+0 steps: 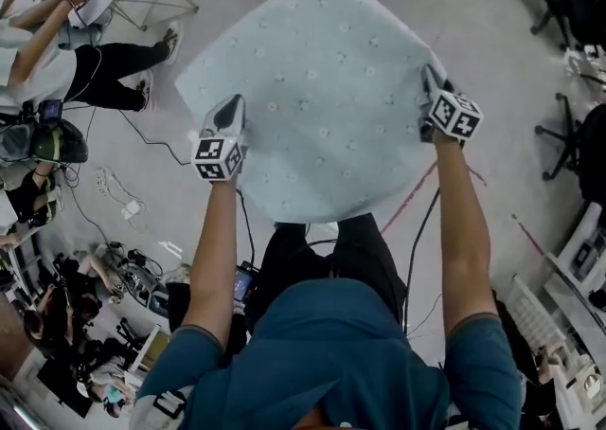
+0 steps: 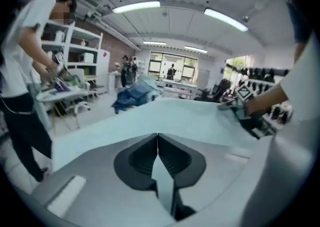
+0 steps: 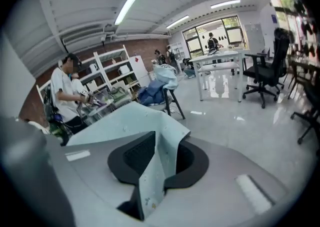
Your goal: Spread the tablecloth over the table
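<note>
the tablecloth (image 1: 322, 97) was held spread out, its near edge clamped in the left gripper (image 1: 230, 113) and right gripper (image 1: 432, 82).

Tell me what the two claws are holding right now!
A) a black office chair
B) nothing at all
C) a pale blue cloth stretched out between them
C: the left claw and the right claw each pinch an edge of the pale blue tablecloth, which spreads out wide between them.
</note>
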Motion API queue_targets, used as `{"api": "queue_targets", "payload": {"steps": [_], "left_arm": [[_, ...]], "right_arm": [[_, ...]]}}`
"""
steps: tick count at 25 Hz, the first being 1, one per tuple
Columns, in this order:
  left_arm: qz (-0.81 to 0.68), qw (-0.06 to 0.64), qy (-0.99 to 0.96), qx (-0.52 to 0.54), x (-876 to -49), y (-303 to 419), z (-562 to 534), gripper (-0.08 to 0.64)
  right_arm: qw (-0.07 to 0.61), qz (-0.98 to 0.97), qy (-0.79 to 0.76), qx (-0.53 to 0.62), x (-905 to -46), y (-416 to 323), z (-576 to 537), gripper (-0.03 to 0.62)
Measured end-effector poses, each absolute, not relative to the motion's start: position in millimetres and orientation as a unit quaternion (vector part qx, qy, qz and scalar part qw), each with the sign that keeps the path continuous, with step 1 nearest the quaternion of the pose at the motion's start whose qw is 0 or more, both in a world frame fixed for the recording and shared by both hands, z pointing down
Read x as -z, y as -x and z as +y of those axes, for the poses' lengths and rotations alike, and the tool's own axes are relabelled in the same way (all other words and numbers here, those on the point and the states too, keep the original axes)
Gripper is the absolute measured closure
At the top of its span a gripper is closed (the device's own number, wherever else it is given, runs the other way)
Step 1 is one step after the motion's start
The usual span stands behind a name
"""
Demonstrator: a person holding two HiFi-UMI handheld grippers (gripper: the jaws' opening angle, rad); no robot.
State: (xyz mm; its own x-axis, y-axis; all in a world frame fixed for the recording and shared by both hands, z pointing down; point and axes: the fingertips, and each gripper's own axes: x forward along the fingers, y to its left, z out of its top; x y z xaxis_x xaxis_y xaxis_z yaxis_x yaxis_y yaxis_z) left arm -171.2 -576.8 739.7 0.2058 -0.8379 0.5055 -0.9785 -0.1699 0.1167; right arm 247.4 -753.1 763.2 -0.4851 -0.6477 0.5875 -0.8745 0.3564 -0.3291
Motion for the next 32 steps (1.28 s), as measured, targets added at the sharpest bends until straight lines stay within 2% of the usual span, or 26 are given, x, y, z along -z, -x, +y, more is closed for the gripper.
{"api": "queue_targets", "payload": {"steps": [3,6,8,10,12,13,16,18,20,22,25,29,30,32], "left_arm": [[-0.558,0.255,-0.773,-0.161,-764,126,-574,0.555],[-0.561,0.283,-0.762,-0.157,-782,112,-572,0.548],[-0.565,0.286,-0.756,-0.165,-790,106,-572,0.551],[-0.564,0.277,-0.754,-0.189,-794,102,-572,0.546],[-0.564,0.271,-0.754,-0.202,-795,101,-573,0.548],[-0.566,0.269,-0.752,-0.205,-794,102,-573,0.549],[-0.577,0.267,-0.743,-0.206,-793,107,-573,0.555],[-0.584,0.264,-0.738,-0.211,-794,109,-573,0.555],[-0.585,0.257,-0.736,-0.224,-796,107,-572,0.558],[-0.581,0.248,-0.738,-0.238,-796,103,-570,0.558],[-0.581,0.237,-0.741,-0.241,-795,103,-570,0.559],[-0.583,0.241,-0.736,-0.244,-796,101,-569,0.560],[-0.583,0.242,-0.735,-0.246,-797,101,-570,0.560],[-0.583,0.245,-0.733,-0.249,-799,101,-571,0.559]], "right_arm": [[0.083,-0.820,-0.418,-0.381,-744,-248,-754,0.536],[-0.024,-0.807,-0.366,-0.464,-730,-248,-752,0.502],[-0.037,-0.814,-0.355,-0.458,-715,-243,-747,0.485],[-0.003,-0.851,-0.354,-0.388,-688,-230,-736,0.486],[0.059,-0.896,-0.337,-0.282,-654,-202,-708,0.486],[0.111,-0.921,-0.314,-0.204,-640,-181,-685,0.486],[0.338,-0.915,-0.186,0.118,-641,-121,-606,0.486],[0.423,-0.869,-0.114,0.232,-677,-110,-577,0.486],[0.450,-0.865,-0.116,0.190,-724,-132,-583,0.486],[0.452,-0.863,-0.210,0.086,-751,-178,-620,0.488],[0.413,-0.832,-0.360,-0.095,-762,-249,-675,0.487],[0.347,-0.744,-0.443,-0.360,-806,-317,-692,0.481],[0.341,-0.722,-0.464,-0.384,-809,-329,-694,0.466],[0.355,-0.712,-0.511,-0.326,-788,-340,-701,0.468]]}}
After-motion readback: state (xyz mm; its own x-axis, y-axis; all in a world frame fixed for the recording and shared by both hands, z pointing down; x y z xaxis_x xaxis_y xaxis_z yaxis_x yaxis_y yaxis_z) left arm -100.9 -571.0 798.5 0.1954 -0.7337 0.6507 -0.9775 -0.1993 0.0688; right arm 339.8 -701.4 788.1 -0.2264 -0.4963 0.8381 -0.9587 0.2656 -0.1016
